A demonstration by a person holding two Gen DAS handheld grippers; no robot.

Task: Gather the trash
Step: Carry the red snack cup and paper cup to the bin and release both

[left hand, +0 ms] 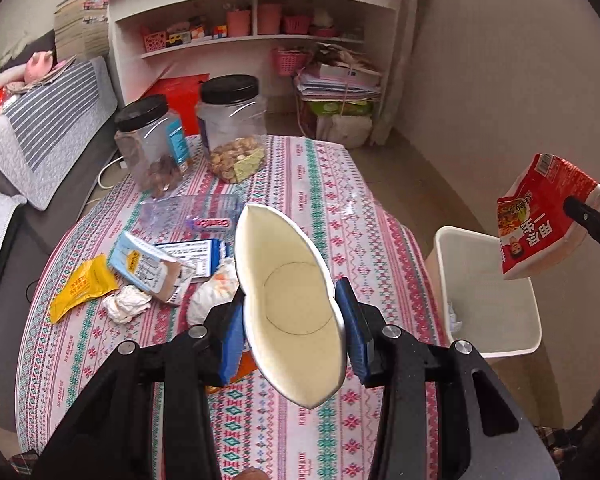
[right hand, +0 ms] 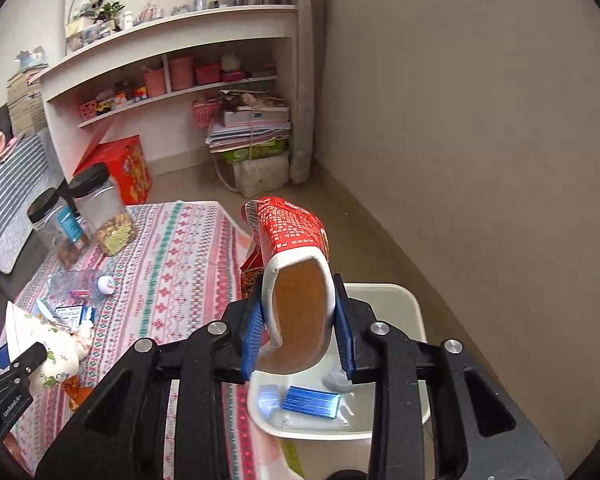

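Black gripper linkages, silver screw heads (left hand: 198,331), ridged blue jaws (both alike)

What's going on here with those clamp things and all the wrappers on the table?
Someone is clearing rubbish using a handheld tool in each hand. The right tool grips a squashed red noodle cup over the white bin beside the table. The left tool squeezes a white paper cup above the table, where a yellow packet, crumpled tissue and cartons remain.
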